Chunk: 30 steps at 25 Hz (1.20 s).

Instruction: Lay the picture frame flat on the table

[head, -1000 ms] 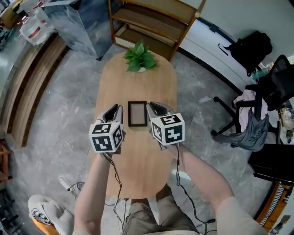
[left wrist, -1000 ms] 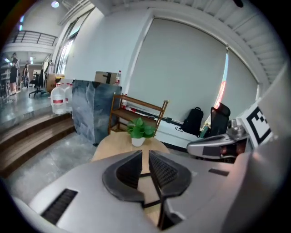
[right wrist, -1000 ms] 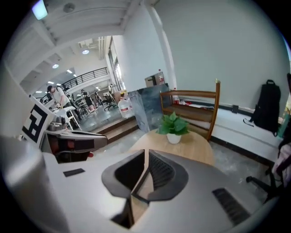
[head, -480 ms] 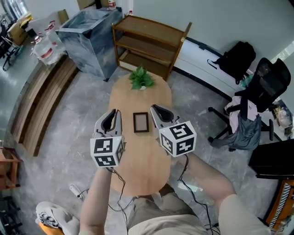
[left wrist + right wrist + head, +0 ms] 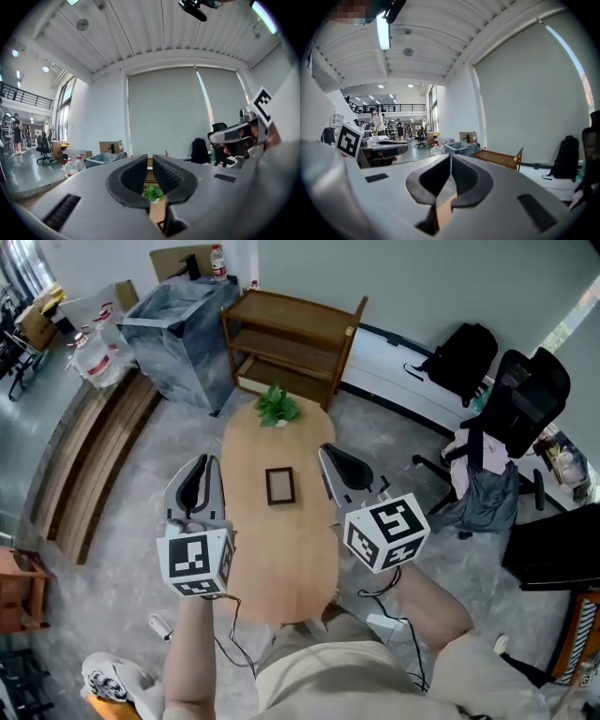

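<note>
Dark rectangular picture frame (image 5: 279, 486) flat mid-frame on oval wooden table (image 5: 281, 563), long axis running top-to-bottom, left gripper (image 5: 200, 465) narrowly parted, empty, right gripper (image 5: 330, 454) closed, empty

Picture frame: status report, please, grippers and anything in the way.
Left gripper empty, jaws a slit apart; right gripper empty, jaws together. Picture frame flat on table, neither touching it. Plant at far end, clear.
</note>
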{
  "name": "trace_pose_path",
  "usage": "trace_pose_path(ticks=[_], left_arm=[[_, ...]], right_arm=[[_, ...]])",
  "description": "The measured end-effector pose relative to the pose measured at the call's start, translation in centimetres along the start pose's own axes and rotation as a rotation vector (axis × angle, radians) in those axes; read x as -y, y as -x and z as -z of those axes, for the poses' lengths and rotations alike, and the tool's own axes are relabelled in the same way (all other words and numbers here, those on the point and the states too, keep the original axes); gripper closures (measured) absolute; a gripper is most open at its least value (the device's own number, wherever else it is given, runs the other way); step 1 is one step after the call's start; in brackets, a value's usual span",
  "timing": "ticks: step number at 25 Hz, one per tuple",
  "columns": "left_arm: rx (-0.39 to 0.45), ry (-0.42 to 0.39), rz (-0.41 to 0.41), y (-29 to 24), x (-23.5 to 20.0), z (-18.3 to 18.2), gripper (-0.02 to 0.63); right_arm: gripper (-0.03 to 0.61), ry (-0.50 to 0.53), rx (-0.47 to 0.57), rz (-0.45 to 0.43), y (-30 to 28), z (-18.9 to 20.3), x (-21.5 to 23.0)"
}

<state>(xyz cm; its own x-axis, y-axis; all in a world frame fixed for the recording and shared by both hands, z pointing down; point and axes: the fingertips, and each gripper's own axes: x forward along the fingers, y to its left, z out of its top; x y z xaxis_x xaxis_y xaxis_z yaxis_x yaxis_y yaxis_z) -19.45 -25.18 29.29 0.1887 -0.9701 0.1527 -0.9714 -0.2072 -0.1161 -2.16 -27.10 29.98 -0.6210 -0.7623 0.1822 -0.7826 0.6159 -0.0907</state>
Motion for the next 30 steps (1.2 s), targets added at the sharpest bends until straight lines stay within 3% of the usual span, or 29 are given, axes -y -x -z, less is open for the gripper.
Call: trace_pose_path(ticks=[5, 16, 26, 30], left_arm=[[0.041, -0.038, 0.008, 3.9, 1.9, -3.2, 0.578], [0.074, -0.003, 0.022, 11.5, 5.5, -6.3, 0.578], [0.057, -0.028, 0.013, 15.4, 7.7, -5.3, 0.578], [0.043, 0.007, 0.016, 15.8, 8.3, -4.6, 0.58]], right_arm=[[0.574, 0.043, 0.071, 0.014, 5.1, -3.7, -0.9], [0.574, 0.041, 0.147, -0.02, 14.0, -7.0, -2.6], [0.575, 0.122, 0.119, -0.088, 16.8, -6.1, -4.9], [0.577, 0.117, 0.124, -0.107, 16.8, -5.8, -5.4]])
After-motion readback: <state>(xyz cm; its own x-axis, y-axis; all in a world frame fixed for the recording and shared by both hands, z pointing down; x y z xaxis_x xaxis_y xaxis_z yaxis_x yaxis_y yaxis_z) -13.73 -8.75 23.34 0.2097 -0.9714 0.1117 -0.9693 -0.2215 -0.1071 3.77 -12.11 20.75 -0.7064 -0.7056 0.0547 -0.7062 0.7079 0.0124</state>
